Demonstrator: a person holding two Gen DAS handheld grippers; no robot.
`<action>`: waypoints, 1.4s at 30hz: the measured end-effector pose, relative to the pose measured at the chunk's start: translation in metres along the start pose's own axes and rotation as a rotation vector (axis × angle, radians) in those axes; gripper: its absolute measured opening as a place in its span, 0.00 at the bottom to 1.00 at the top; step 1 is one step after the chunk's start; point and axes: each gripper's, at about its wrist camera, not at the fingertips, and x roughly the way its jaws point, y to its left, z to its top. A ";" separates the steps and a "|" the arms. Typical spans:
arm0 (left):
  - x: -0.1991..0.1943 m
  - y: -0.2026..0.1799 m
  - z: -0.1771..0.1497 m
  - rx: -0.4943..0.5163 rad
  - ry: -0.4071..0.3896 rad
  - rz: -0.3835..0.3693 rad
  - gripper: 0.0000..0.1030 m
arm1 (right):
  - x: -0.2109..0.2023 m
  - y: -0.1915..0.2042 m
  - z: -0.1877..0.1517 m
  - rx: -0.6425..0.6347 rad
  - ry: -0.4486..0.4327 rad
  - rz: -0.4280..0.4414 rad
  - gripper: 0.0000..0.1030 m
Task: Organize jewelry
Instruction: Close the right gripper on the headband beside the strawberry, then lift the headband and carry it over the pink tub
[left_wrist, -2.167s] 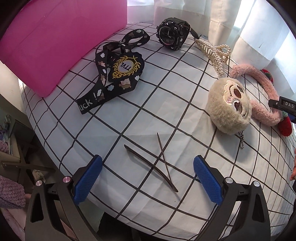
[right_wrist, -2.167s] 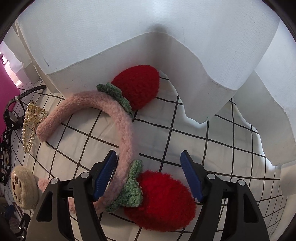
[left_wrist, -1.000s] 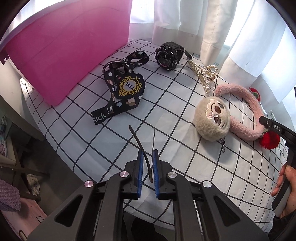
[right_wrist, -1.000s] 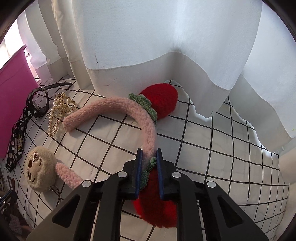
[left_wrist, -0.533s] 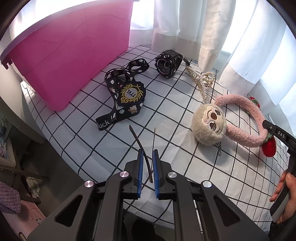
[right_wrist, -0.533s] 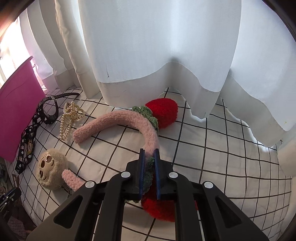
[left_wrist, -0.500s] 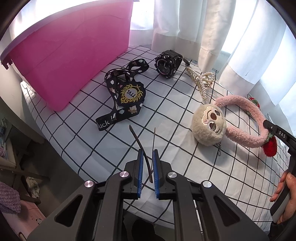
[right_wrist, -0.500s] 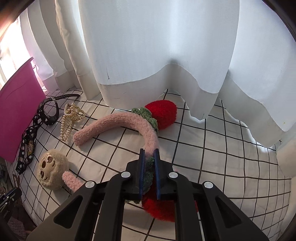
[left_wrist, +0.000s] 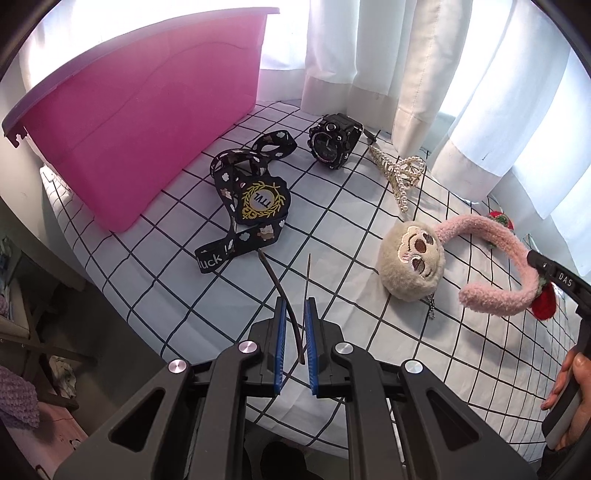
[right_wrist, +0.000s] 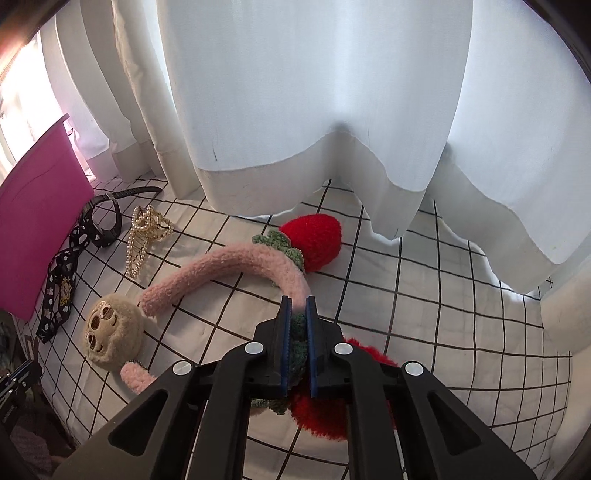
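Thin dark headband (left_wrist: 282, 291) is lifted; fuzzy pink strawberry headband (right_wrist: 236, 264) seems partly raised off the checked cloth (right_wrist: 424, 314).

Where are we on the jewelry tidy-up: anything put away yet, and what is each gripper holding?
Nothing looks put away; I can't see inside the pink bin. In hand: the left gripper is shut on the thin dark hair stick, and the right gripper is shut on the pink strawberry headband. Left on the checked cloth: watch, pearl claw clip, black lanyard and plush keychain.
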 end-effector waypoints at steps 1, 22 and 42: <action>0.000 0.001 0.000 -0.001 0.002 0.000 0.10 | 0.007 -0.001 -0.003 0.002 0.033 0.001 0.07; 0.004 0.011 -0.001 -0.014 0.009 0.008 0.10 | 0.057 0.009 0.000 -0.040 0.242 -0.042 0.38; -0.010 0.001 0.010 0.004 -0.033 -0.001 0.10 | -0.016 0.009 0.003 -0.070 0.004 -0.091 0.12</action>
